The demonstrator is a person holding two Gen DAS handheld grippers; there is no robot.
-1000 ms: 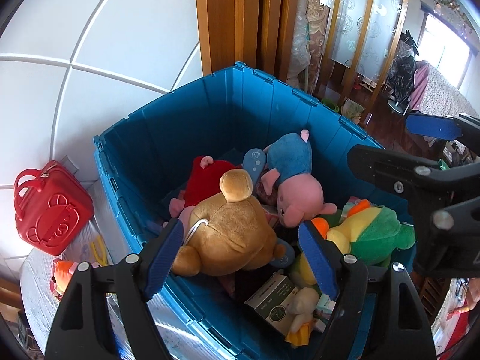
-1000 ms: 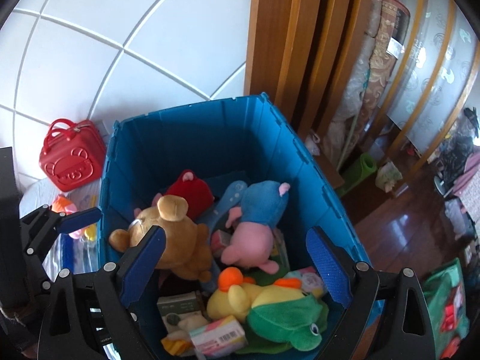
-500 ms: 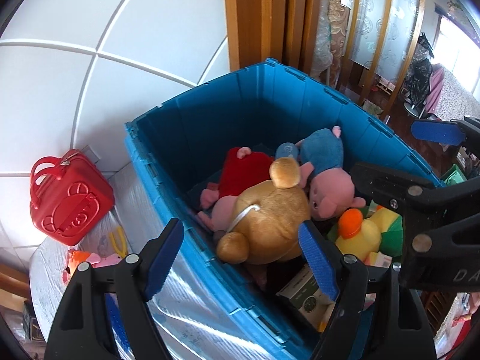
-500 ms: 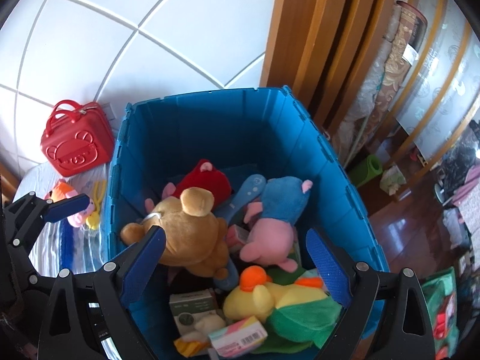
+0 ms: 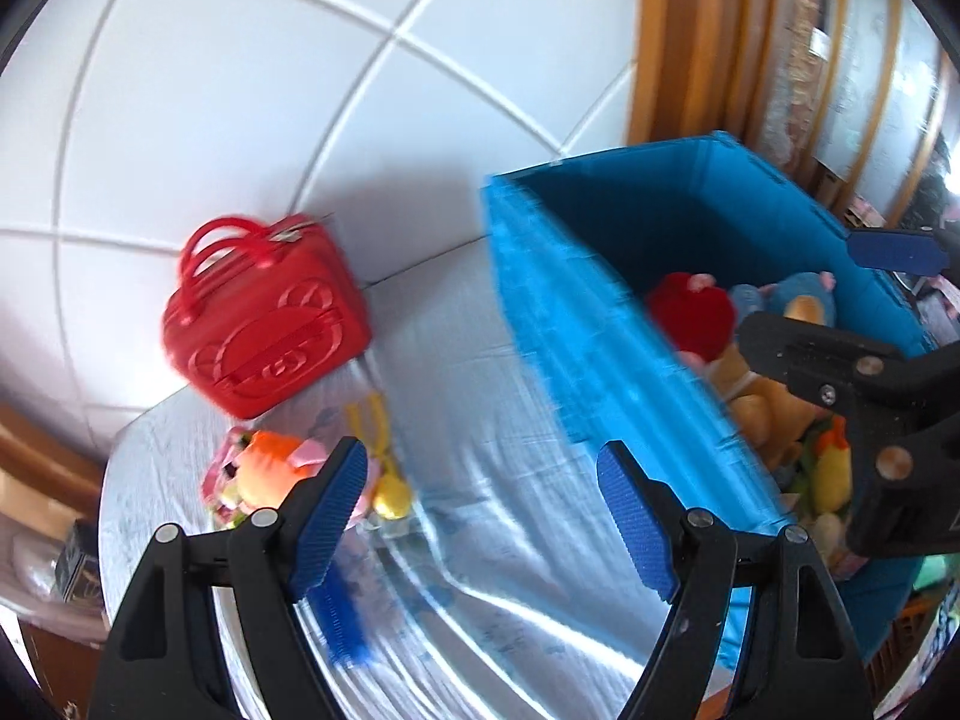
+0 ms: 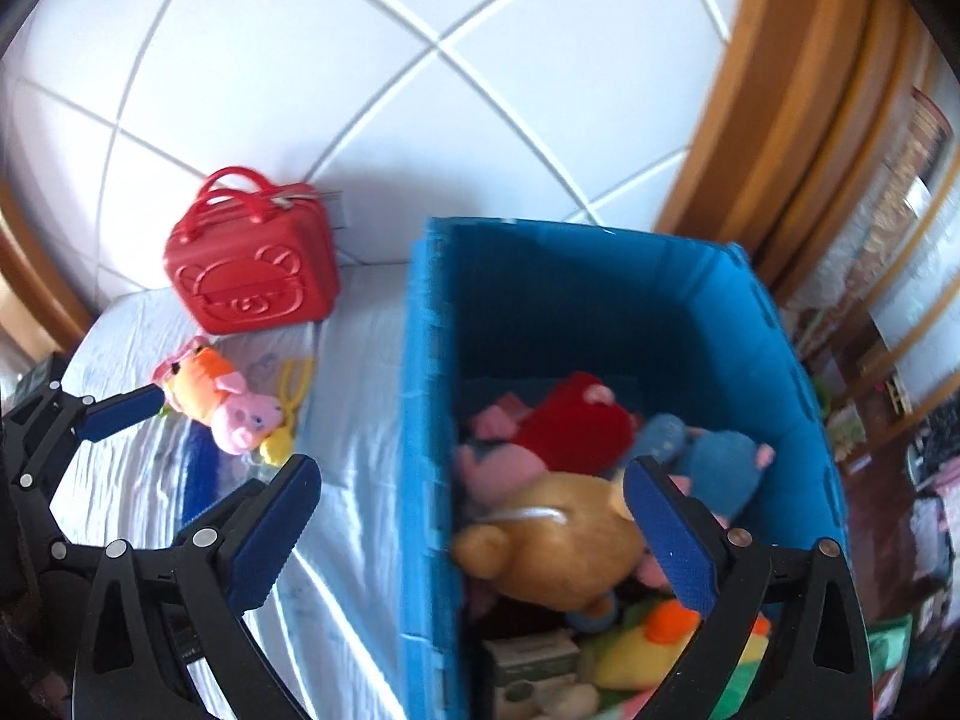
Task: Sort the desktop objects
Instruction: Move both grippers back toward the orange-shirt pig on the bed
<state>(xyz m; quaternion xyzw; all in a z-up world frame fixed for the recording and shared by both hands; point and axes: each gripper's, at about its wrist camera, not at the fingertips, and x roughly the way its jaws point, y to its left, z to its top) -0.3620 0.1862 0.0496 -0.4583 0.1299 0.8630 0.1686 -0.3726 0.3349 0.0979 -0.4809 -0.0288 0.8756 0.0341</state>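
Plush toys fill the blue storage crate (image 6: pixel 432 420), which stands on the white tablecloth (image 5: pixel 498 480) against the tiled wall (image 6: pixel 360 60): a tan teddy bear (image 6: pixel 558 546) lies on top, with a red plush (image 6: pixel 570 426), a blue-and-pink pig plush (image 6: pixel 720 468), a yellow duck plush (image 6: pixel 648 648) and a small green-and-white box (image 6: pixel 528 660) around it. A second ago both cameras looked straight down into the crate; now both views have swung to the left, so the crate sits at the right of each picture and the open cloth beside it has come into sight. There a red bear-faced case (image 6: pixel 252 270) stands by the wall, and in front of it lie an orange-and-pink pig plush (image 6: pixel 222 396) and a yellow plastic toy (image 6: pixel 288 414), touching each other and well apart from the crate.

The left gripper (image 5: pixel 486 510) hangs over the bare cloth between those loose toys and the crate wall, its jaws as wide as a second ago and holding nothing. The right gripper (image 6: pixel 474 534) straddles the crate's near wall, one finger over the cloth, the other over the teddy bear; its jaws are opening, wider than before, with only the crate rim seen between them and nothing gripped. Both pictures are blurred.
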